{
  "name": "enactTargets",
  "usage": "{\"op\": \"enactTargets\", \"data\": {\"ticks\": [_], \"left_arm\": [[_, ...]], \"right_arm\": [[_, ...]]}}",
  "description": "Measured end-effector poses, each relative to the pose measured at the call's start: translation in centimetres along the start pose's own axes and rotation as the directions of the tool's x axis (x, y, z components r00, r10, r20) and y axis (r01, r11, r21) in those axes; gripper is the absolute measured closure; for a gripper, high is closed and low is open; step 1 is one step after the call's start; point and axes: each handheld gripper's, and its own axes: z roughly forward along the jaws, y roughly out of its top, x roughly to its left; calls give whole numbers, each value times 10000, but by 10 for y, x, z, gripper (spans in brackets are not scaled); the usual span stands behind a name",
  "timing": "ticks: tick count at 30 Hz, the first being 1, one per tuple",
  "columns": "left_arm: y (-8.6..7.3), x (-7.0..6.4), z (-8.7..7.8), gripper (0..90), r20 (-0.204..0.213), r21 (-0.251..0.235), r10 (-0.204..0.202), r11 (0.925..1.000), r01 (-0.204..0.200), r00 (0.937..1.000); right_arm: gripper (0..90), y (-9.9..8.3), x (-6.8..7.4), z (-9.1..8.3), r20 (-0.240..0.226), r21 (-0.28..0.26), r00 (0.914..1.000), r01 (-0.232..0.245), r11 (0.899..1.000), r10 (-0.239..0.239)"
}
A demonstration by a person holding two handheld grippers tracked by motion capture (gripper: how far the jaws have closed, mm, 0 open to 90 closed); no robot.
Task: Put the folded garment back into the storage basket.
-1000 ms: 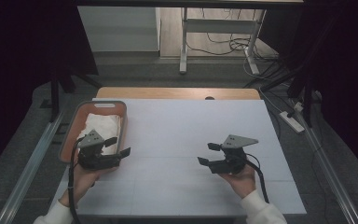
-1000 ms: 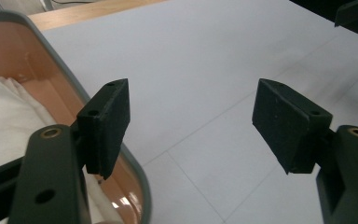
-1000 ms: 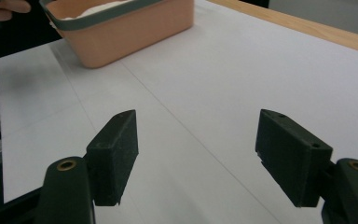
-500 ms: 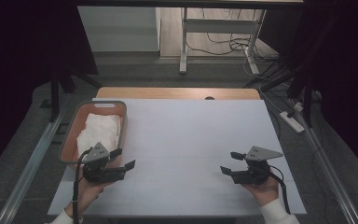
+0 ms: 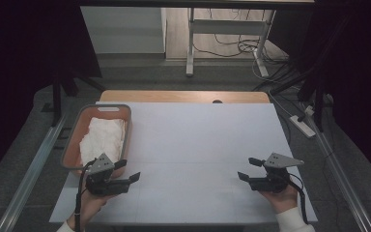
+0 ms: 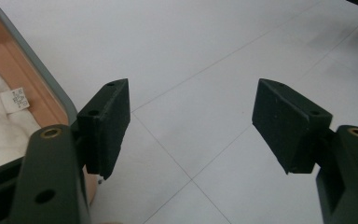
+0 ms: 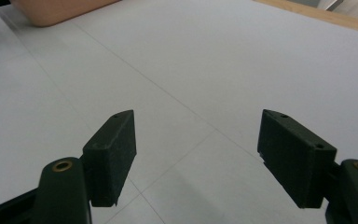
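both tools sit wide and empty, left tool (image 5: pixel 125 180) just beside the basket (image 5: pixel 70 145), so a careless reach for the white cloth (image 5: pixel 102 140) risks clipping its rim while right tool (image 5: pixel 245 177) idles on the surface (image 5: pixel 198 140).

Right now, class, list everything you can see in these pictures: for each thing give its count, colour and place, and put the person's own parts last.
Table: one, white top with faint grid lines, wooden far edge, centre of the high view.
Basket: one, orange-brown with a grey rim, on the table's left side.
Towel: one, white, crumpled inside the basket; a small label shows on it in the left gripper view.
Power strip: one, white, on the floor right of the table.
Cables: several, dark, on the floor beyond the table.
Left tongs: one, black, open, near the basket's near end.
Right tongs: one, black, open, near the table's right front.
Hands: two, holding the tongs at the table's near edge.
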Motion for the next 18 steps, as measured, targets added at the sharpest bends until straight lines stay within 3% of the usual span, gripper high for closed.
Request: {"op": "enactTargets", "data": {"ticks": [18], "left_arm": [[0, 2, -1, 280, -66, -6, -69, 10000, 69, 10000]], "right_arm": [[283, -2, 1, 5, -71, 176, 9999, 125, 9998, -124]]}}
